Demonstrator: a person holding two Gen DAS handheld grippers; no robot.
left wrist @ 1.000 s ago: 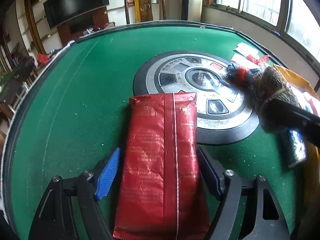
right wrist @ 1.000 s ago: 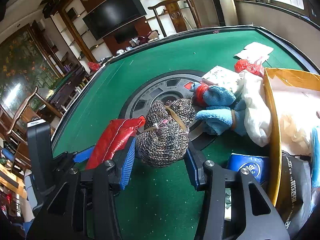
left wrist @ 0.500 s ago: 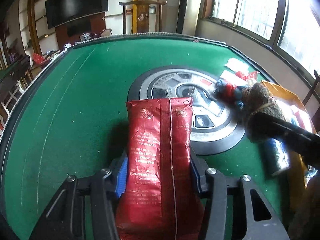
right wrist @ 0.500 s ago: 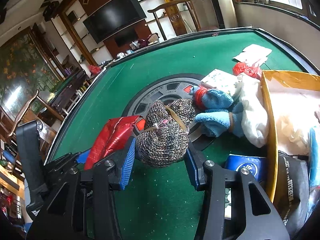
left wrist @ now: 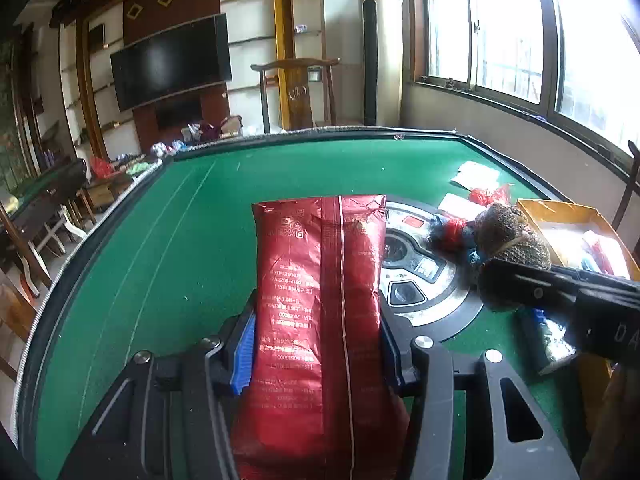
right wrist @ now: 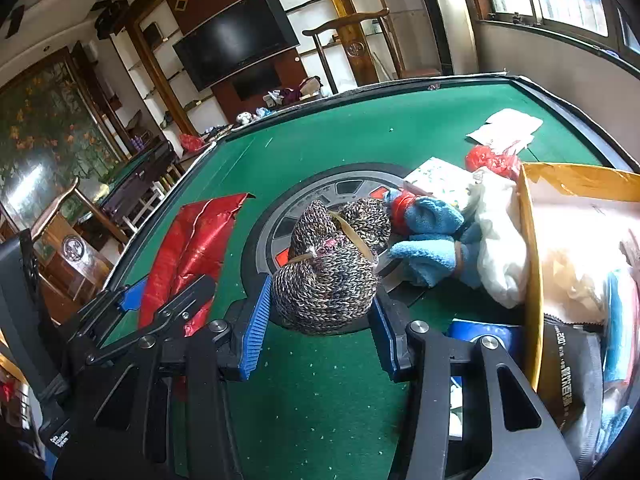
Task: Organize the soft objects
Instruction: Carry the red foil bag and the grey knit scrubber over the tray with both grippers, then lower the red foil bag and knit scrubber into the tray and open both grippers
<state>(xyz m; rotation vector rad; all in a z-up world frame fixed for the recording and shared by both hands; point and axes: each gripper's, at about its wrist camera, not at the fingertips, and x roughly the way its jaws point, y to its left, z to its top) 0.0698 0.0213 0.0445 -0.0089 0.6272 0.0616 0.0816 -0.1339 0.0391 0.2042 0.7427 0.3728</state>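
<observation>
Your left gripper (left wrist: 316,344) has just been closing, and its jaws now pinch the red foil pack (left wrist: 320,312) across its narrow width, with the pack's long axis running straight ahead along the fingers and its far end lifted clear of the green worktop (left wrist: 168,248). Your right gripper (right wrist: 320,316) has its jaws clamped on the bundle of speckled knitted socks (right wrist: 332,264), low over the round centre panel (right wrist: 320,188). The yellow box (right wrist: 528,248) lies to the right of both, nearer your right hand, just past the blue socks (right wrist: 428,236) and white cloth (right wrist: 500,248). I judge the knitted bundle has the shorter way in, while the red pack must cross over behind it
</observation>
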